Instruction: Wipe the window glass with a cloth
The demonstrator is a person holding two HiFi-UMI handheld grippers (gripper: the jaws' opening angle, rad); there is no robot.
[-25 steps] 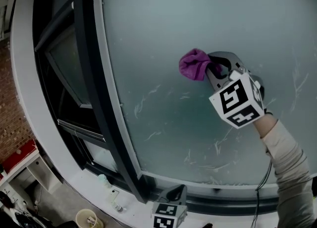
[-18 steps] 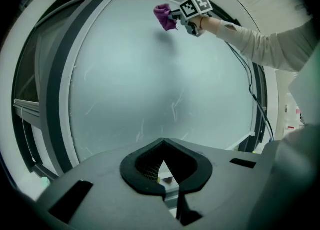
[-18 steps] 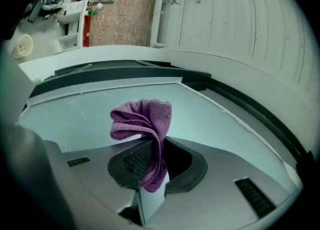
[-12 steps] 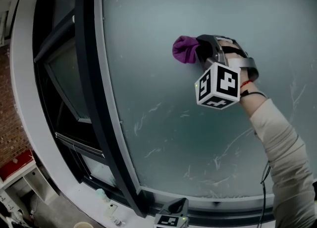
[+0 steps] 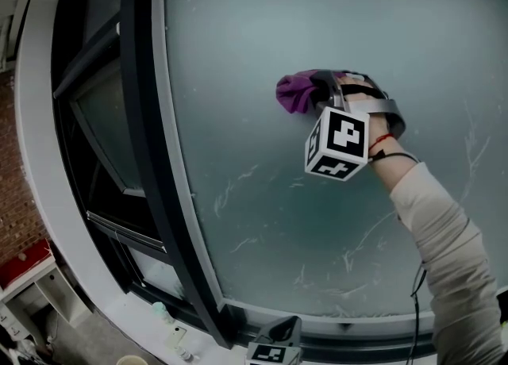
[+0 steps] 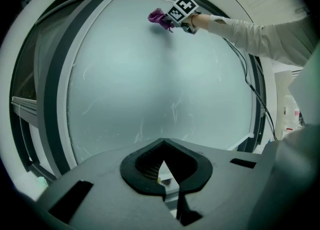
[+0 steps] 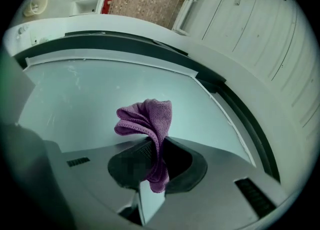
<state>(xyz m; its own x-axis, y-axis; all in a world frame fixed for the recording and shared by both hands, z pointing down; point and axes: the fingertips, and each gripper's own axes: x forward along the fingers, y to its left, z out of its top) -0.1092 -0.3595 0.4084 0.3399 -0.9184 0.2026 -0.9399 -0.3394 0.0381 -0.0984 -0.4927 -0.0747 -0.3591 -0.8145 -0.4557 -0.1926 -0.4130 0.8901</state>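
Note:
A purple cloth (image 5: 295,92) is bunched against the frosted window glass (image 5: 333,14), in its upper middle. My right gripper (image 5: 319,90) is shut on the cloth, and its marker cube (image 5: 337,144) hangs just below. In the right gripper view the cloth (image 7: 147,119) rises from between the jaws and touches the glass (image 7: 75,94). My left gripper (image 5: 279,330) is low, by the sill, away from the cloth. Its jaws (image 6: 162,166) are shut with nothing in them. From there the cloth (image 6: 158,17) shows high on the pane (image 6: 150,84).
White streaks (image 5: 357,244) mark the lower glass. A dark frame post (image 5: 151,157) borders the pane on the left, with a tilted side window (image 5: 103,117) beyond it. Small bottles (image 5: 163,312) stand on the sill. A cable (image 5: 417,308) hangs under the right sleeve.
The right gripper carried the cloth up and to the left across the glass, then slid a little back down. The left gripper stayed low by the sill.

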